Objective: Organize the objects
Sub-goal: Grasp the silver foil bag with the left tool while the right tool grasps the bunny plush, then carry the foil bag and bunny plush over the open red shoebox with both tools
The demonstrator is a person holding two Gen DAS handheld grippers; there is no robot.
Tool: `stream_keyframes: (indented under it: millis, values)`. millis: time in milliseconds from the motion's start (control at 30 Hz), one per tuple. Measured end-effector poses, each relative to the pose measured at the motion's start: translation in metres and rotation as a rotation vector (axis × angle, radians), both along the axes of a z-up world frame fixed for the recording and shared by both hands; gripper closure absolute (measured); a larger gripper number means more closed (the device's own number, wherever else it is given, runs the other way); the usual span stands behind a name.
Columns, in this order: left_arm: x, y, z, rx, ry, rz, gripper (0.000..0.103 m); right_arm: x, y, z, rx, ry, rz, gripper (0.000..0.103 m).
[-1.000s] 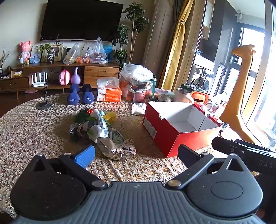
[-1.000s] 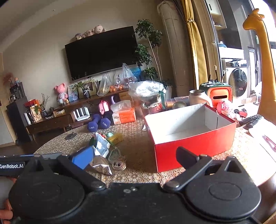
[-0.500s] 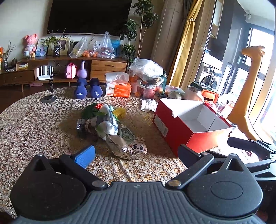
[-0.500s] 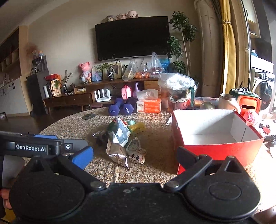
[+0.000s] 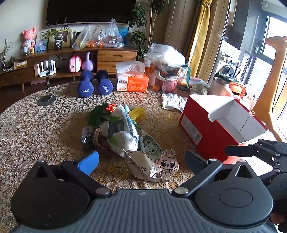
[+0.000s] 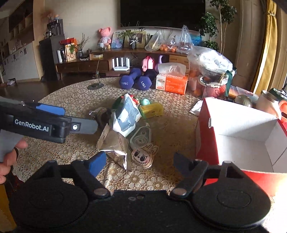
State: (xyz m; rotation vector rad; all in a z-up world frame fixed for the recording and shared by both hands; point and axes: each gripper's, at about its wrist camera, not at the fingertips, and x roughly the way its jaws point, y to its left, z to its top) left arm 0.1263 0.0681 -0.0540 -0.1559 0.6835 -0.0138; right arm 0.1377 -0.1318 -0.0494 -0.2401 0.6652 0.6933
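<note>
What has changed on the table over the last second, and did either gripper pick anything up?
Both grippers moved in toward the pile of packets: left gripper and right gripper are open and empty. Nothing was grasped or released. The open red cardboard box, blue dumbbells and orange tissue box stayed put.

A home living room is shown. A large black wall-mounted television is seen at 12 o'clock above a long low wooden media console, on which a pink plush toy, framed photos and plastic bags of fruit are set. Mustard-yellow curtains hang at 2 o'clock. A round table covered in a beige lace cloth fills the foreground, where two blue dumbbells and an orange tissue box are placed.
</note>
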Motion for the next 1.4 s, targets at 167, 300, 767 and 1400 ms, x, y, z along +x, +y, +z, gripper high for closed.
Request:
stream_keyframes:
  millis: [167,300,767,1400]
  values:
    - [0.032,-0.004,-0.021,0.008,0.078,-0.01,0.001,0.019,0.018,-0.023,-0.068,0.013,0.018,0.028]
    - [0.054,-0.004,-0.038,0.009,0.135,0.001,0.004,0.037,0.025,-0.041,-0.11,0.035,0.017,0.034]
    - [0.075,0.005,-0.07,-0.062,0.239,0.015,0.03,0.082,0.027,-0.073,-0.017,0.21,0.012,0.047]
    - [0.053,0.003,-0.054,-0.091,0.228,0.009,0.056,0.07,0.023,-0.064,0.019,0.222,0.001,0.071]
